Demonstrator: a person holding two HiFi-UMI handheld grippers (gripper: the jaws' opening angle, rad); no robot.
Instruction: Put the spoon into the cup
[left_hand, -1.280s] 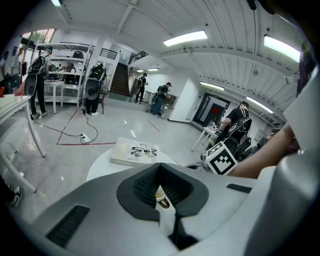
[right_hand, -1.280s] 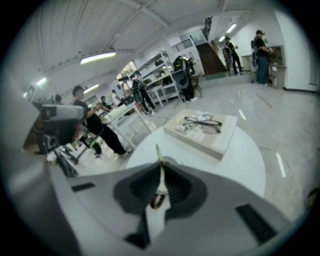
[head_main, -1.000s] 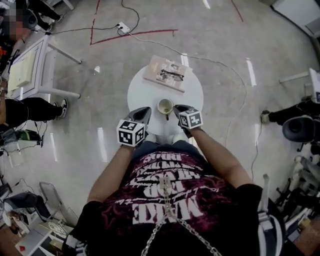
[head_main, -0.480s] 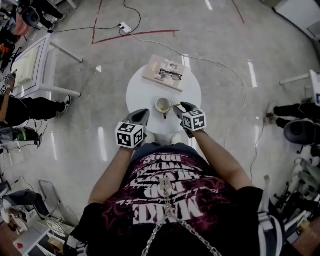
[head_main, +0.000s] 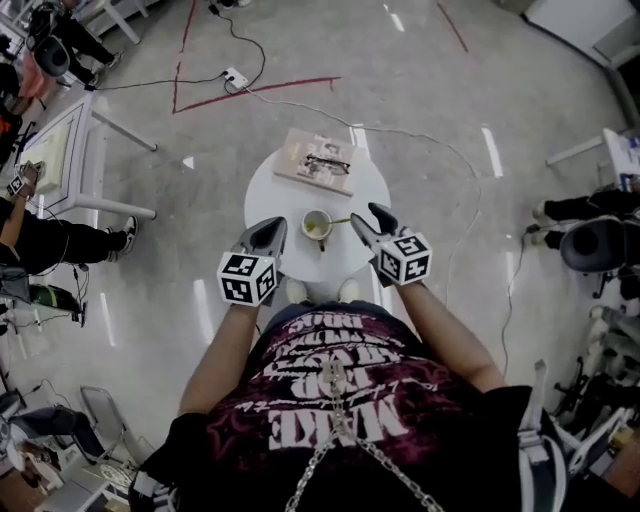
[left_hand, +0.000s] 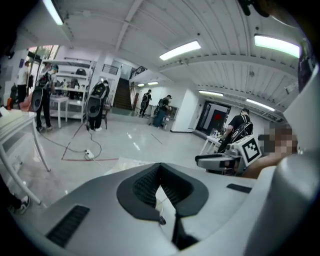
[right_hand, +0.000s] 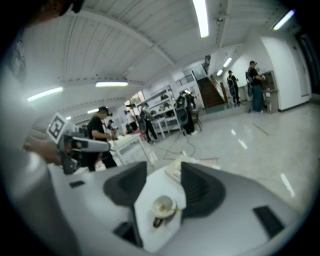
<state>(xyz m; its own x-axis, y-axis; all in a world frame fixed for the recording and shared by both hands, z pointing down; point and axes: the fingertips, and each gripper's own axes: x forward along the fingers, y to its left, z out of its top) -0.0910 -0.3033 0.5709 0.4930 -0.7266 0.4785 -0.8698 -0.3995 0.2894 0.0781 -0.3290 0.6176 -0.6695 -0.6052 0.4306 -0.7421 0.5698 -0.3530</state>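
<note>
Hovering at the table rim (head_main: 252, 200) clear of cup (head_main: 317, 225) and spoon (head_main: 341, 221), left claw (head_main: 275, 226) sits closed, right claw (head_main: 366, 213) just opened, empty.

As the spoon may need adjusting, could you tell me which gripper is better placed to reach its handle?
Right, probably. The spoon leans out of the cup toward the right gripper, whose jaws have just been opening, empty. The left gripper is shut, on the other side.

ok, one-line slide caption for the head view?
Spoon rests in the cup on the round white table; the right gripper, its jaws just opened with nothing between them, hovers beside it.
</note>
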